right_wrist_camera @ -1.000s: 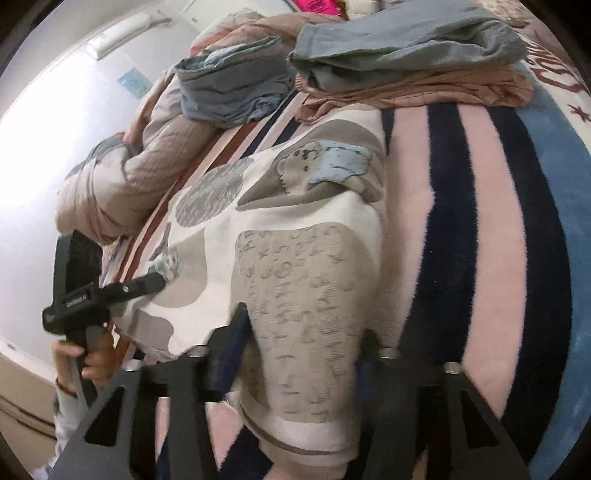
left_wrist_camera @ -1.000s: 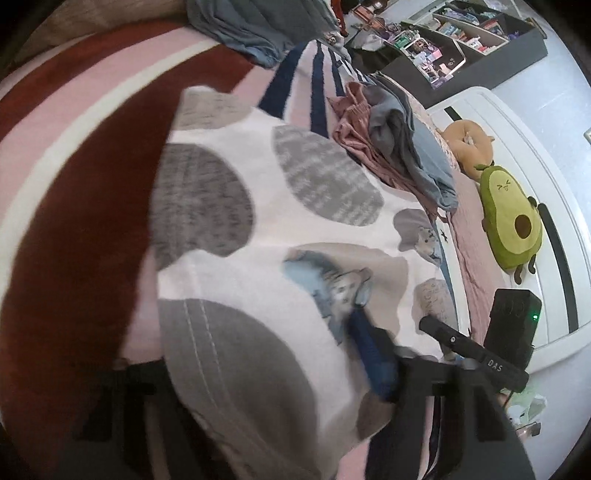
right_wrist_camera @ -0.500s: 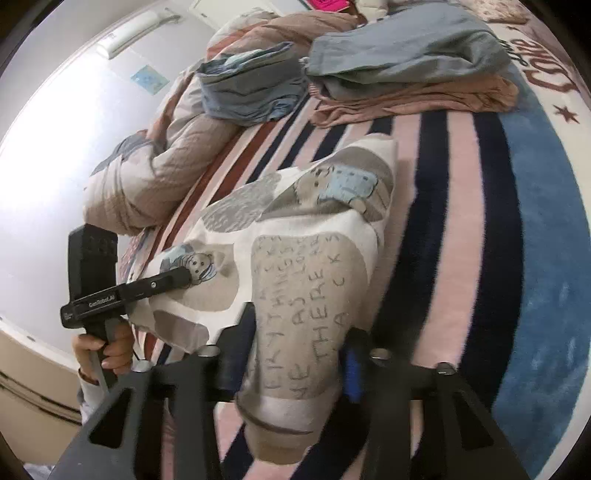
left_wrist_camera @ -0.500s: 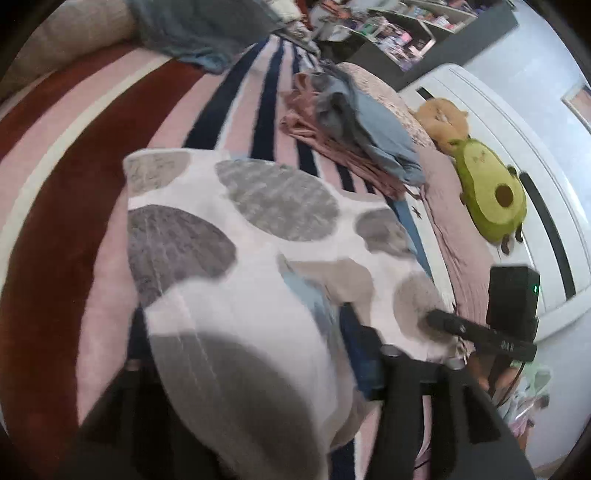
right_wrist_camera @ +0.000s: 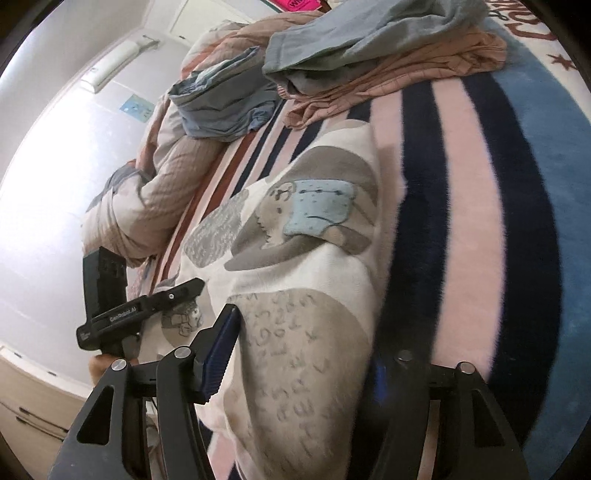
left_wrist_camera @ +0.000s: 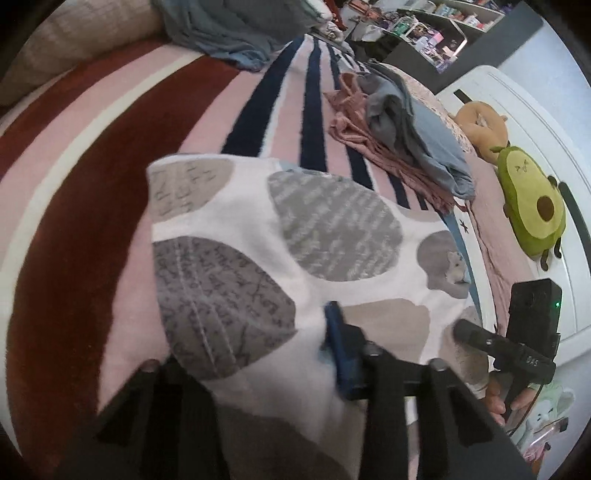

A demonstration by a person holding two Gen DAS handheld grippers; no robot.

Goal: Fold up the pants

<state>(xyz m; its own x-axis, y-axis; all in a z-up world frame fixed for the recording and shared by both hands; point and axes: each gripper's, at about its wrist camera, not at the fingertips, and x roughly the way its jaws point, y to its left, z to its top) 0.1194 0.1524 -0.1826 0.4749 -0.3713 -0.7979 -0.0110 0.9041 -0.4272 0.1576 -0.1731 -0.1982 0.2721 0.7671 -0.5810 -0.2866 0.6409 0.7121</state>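
Observation:
White pants printed with grey ovals and cartoon animals lie folded on a striped blanket. They also show in the right wrist view. My left gripper has its fingers wide apart with the near pants edge between them; whether it pinches the cloth is unclear. My right gripper likewise straddles the other near corner, fingers apart around the fabric. Each gripper shows in the other's view: the right one and the left one.
A pile of pink and grey-blue clothes lies beyond the pants. More grey-blue garments and a rolled quilt lie at the far side. An avocado plush rests by the white bed frame. Shelves stand behind.
Both grippers drew back toward the near edge and lowered the pants. The raised fabric now lies flatter on the blanket, and the fingers look wider apart.

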